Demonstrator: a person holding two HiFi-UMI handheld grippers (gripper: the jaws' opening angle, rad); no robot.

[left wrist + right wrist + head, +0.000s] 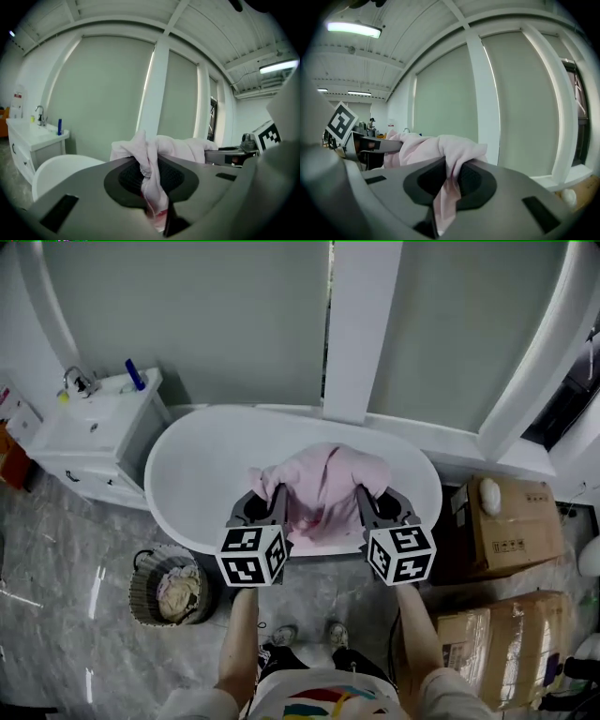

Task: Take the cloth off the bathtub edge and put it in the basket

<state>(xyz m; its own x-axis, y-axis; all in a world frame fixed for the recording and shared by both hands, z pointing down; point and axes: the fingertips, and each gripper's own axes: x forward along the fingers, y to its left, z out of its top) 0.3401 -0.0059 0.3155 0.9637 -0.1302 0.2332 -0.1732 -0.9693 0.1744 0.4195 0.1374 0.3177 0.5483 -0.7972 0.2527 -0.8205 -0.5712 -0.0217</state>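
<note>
The pink cloth [323,486] hangs stretched between my two grippers, its long axis running left to right, in line with the length of the white bathtub [197,474] below it. Its bulk is bunched in the middle and bulges toward the far side, over the tub's bowl. My left gripper [275,495] is clamped on the cloth's left end, where a fold runs down between the dark pads and a reddish patch shows on the fabric near the bottom. My right gripper [362,495] is clamped on the right end, a strip of cloth trailing down out of its jaws. Both grippers point away from me toward the far wall, side by side and a little apart, above the near rim of the tub. The woven basket [142,592] stands on the grey marble floor to the near left, just outside the tub, with pale laundry already in it. A white vanity [94,437] sits at far left, and cardboard boxes [511,531] are stacked at the right.
</note>
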